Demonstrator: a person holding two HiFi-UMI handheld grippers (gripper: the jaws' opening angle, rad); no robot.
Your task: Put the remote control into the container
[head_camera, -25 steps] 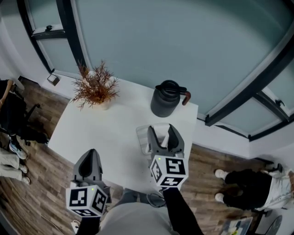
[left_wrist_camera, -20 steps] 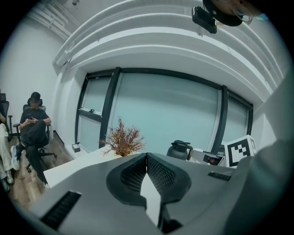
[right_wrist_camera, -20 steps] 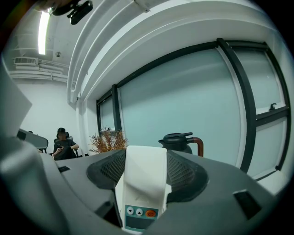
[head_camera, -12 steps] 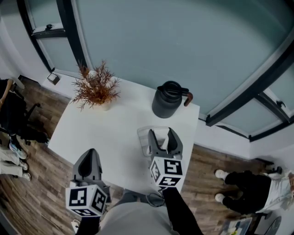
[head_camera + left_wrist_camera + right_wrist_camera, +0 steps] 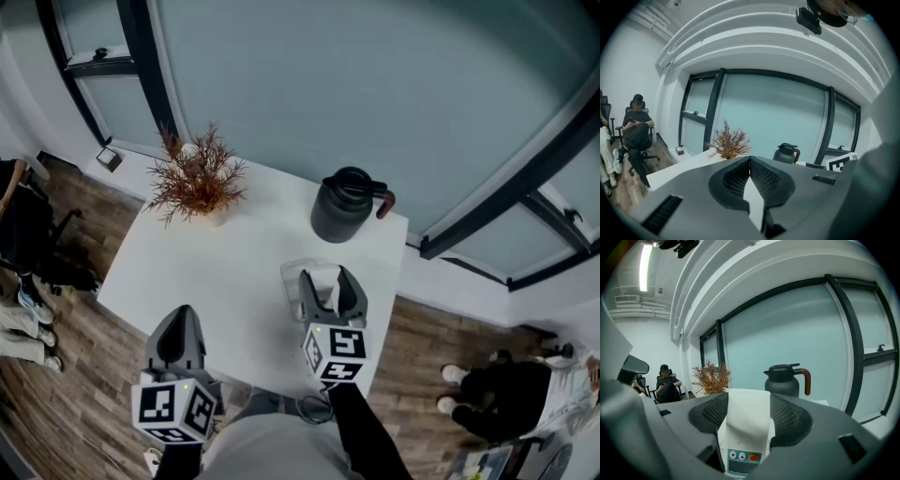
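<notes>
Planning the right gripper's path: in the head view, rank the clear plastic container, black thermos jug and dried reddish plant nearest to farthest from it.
1. Clear plastic container, right at the tips of the right gripper.
2. Black thermos jug, farther ahead, slightly right.
3. Dried reddish plant, far ahead to the left.

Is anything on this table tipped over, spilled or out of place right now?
Nothing stands out. The black jug and the dried plant stand upright on the white table, with no spill visible. The white remote sits straight between the right gripper's jaws, over the clear container. The left gripper is shut and empty.
</notes>
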